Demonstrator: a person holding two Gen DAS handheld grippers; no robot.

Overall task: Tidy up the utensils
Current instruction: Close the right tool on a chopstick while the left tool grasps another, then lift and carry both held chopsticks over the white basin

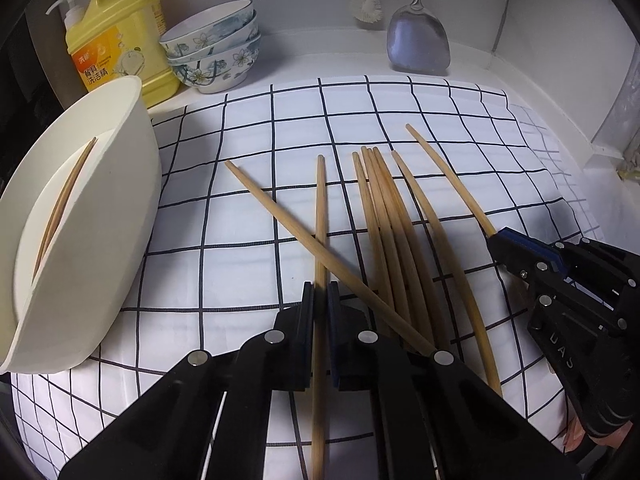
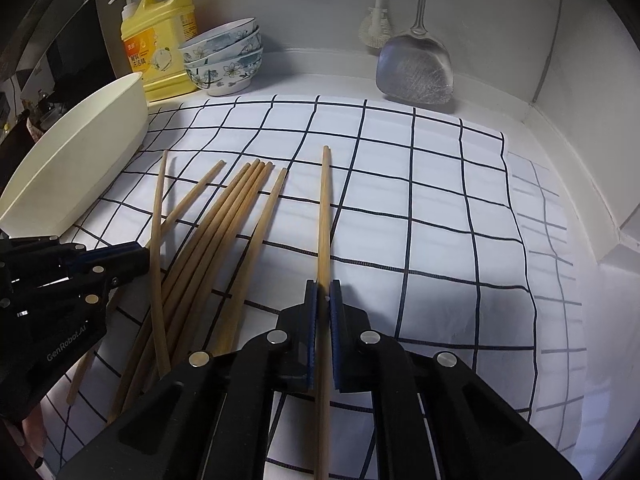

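Two chopsticks already in the white tray (image 1: 80,240). We grip one chopstick in each: left tongs (image 1: 320,292), right tongs (image 2: 323,292). Six loose chopsticks (image 2: 224,220) remain on the checked cloth (image 2: 440,200).

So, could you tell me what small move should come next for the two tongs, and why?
Probably lift both and carry them to the white tub. The left tongs are shut on one chopstick, the right tongs on another, both still low over the checked cloth; the tub already holds chopsticks.
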